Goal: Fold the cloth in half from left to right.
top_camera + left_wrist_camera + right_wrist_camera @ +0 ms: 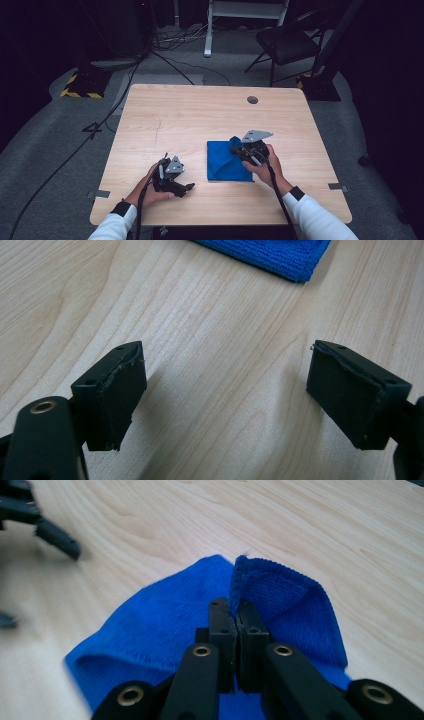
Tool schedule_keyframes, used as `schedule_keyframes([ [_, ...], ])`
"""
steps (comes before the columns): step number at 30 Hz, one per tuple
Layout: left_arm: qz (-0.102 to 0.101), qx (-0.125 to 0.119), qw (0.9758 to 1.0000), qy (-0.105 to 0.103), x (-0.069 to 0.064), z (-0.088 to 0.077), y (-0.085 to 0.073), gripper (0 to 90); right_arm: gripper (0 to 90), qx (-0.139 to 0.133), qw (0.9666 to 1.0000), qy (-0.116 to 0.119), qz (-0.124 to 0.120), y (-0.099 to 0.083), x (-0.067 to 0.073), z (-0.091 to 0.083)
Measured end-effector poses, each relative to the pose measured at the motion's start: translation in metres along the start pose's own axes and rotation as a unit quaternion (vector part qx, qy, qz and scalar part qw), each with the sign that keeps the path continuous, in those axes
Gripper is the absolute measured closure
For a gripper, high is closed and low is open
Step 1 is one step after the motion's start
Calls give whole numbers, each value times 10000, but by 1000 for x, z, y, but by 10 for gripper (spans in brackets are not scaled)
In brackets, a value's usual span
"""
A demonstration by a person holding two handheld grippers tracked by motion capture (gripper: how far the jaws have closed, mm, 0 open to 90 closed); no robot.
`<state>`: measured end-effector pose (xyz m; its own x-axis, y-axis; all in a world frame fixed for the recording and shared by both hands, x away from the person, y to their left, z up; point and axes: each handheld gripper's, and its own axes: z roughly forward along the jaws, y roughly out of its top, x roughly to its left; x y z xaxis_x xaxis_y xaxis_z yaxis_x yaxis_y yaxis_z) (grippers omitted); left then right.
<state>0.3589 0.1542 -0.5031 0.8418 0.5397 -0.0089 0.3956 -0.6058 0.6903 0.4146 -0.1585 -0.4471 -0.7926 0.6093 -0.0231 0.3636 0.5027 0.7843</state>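
With the right gripper (235, 615) fingers clamped on a raised fold of the blue microfibre cloth (225, 162) near the pale wooden surface's (200, 115) right edge and the left gripper (172, 175) fingers wide apart and empty, folding is under way, so next carry the fold across.

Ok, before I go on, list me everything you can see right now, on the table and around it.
Cloth: one, blue, right of the table's middle, partly folded, one corner lifted.
Table: one, light wood, centre of the high view.
Round hole: one, grey, far right part of the tabletop.
Chair: one, black, on the floor beyond the table's far right corner.
Cables: several, black, on the grey floor to the left and beyond.
Striped block: one, yellow and black, far left floor.
Left gripper: one, black, fingers apart over bare wood, near left of the cloth.
Right gripper: one, black, fingers pinched on the cloth's lifted corner.
Sleeves: two, white, bottom edge.
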Motion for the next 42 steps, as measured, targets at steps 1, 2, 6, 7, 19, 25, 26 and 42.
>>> schedule_keyframes([
  [1, 2, 8, 10000, 3, 0, 0, 0, 165, 885, -4, 10000, 33, 55, -5, 2, -6],
  [2, 7, 6, 10000, -2, 0, 0, 0, 165, 884, -17, 9999, 66, 104, -9, 3, -10],
  [6, 47, 42, 10000, -3, -1, 1, 2, 165, 843, 35, 9998, 22, 170, -30, 13, -31],
  [7, 44, 48, 10000, 0, -2, 1, 3, 164, 800, 46, 9998, -39, 190, -33, 15, -35],
  [19, 69, 148, 9999, -29, -5, 6, 11, 156, 392, 422, 9987, -97, 253, -81, -1, -72],
  [25, 64, 184, 9998, -51, -5, 6, 11, 155, 310, 330, 9994, -65, -26, -87, -17, -78],
  [26, 61, 194, 9998, -54, -4, 6, 11, 155, 303, 324, 9993, -86, -132, -88, -18, -78],
  [42, -13, 167, 9999, 6, 6, -15, -11, 155, 237, 469, 9982, -303, 223, -144, -73, -109],
])
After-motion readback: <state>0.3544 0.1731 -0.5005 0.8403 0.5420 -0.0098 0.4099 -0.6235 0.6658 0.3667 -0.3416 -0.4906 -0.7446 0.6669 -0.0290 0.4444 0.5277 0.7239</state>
